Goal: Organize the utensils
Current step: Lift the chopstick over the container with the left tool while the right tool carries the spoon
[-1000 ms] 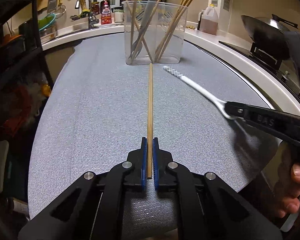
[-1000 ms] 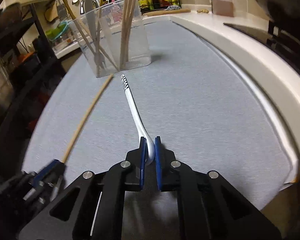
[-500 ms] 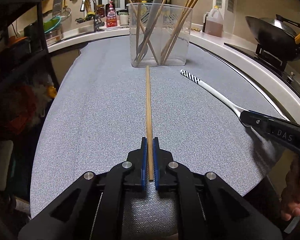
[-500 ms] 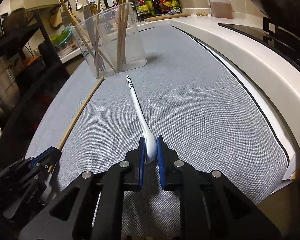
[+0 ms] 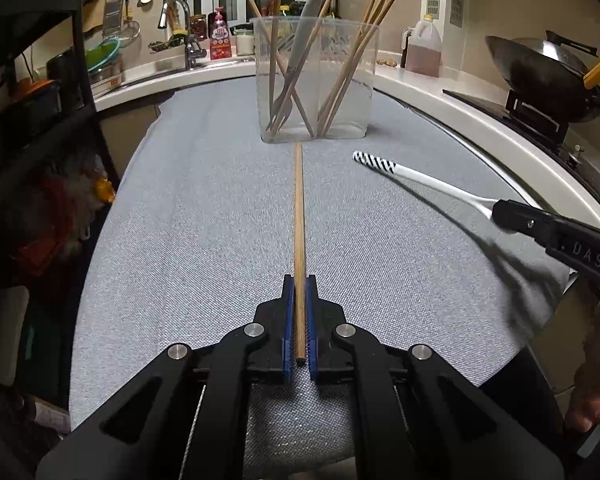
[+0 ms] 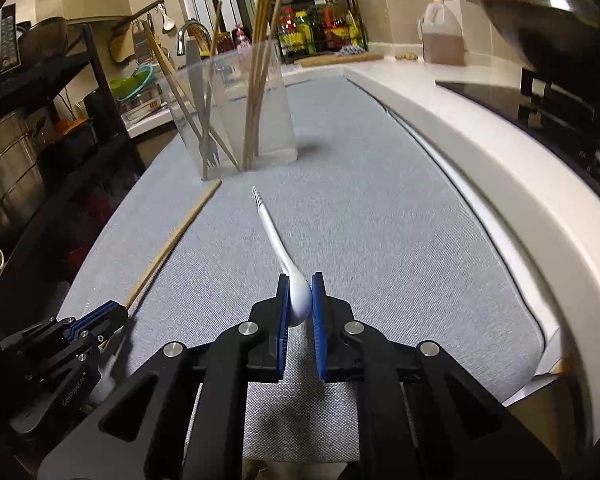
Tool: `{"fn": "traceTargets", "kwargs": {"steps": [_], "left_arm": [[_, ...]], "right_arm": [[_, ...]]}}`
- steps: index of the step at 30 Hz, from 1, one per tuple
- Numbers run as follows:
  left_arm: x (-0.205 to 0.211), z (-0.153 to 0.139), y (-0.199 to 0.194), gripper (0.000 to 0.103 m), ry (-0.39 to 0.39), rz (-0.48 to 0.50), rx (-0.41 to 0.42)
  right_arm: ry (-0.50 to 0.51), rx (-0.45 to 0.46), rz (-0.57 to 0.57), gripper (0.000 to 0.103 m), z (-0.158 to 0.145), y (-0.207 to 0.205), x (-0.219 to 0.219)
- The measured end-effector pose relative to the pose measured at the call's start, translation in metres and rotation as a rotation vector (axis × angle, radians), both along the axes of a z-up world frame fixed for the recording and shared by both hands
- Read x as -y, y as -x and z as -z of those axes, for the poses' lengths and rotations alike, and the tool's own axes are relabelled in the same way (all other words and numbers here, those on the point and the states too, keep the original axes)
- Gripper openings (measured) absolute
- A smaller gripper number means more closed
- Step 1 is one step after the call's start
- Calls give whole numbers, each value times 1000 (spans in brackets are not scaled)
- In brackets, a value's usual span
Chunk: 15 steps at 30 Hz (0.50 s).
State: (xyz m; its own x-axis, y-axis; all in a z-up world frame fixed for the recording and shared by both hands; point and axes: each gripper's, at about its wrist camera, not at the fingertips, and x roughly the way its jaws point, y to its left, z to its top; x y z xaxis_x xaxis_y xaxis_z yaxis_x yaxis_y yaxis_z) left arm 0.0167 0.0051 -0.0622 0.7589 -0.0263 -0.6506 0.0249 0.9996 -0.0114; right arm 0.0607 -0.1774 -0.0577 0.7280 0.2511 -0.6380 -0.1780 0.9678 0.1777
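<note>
We hold a wooden chopstick (image 5: 299, 224) pinched between the pads of our left gripper (image 5: 299, 280), its far tip almost at the foot of the clear utensil holder (image 5: 315, 80) on the grey mat (image 5: 204, 240). Our right gripper (image 6: 300, 280) clamps the bowl of a white spoon (image 6: 296, 292), whose striped handle points toward the same holder, just right of the chopstick.

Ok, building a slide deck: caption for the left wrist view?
Left gripper holds a wooden chopstick pointing toward the clear utensil holder.
</note>
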Motion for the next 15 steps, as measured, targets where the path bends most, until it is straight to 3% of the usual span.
{"fn": "traceTargets", "kwargs": {"steps": [15], "left_arm": [[-1,-64,36,5,-15,30,207]], "right_arm": [[12,142,5,12,-61,28,18]]}}
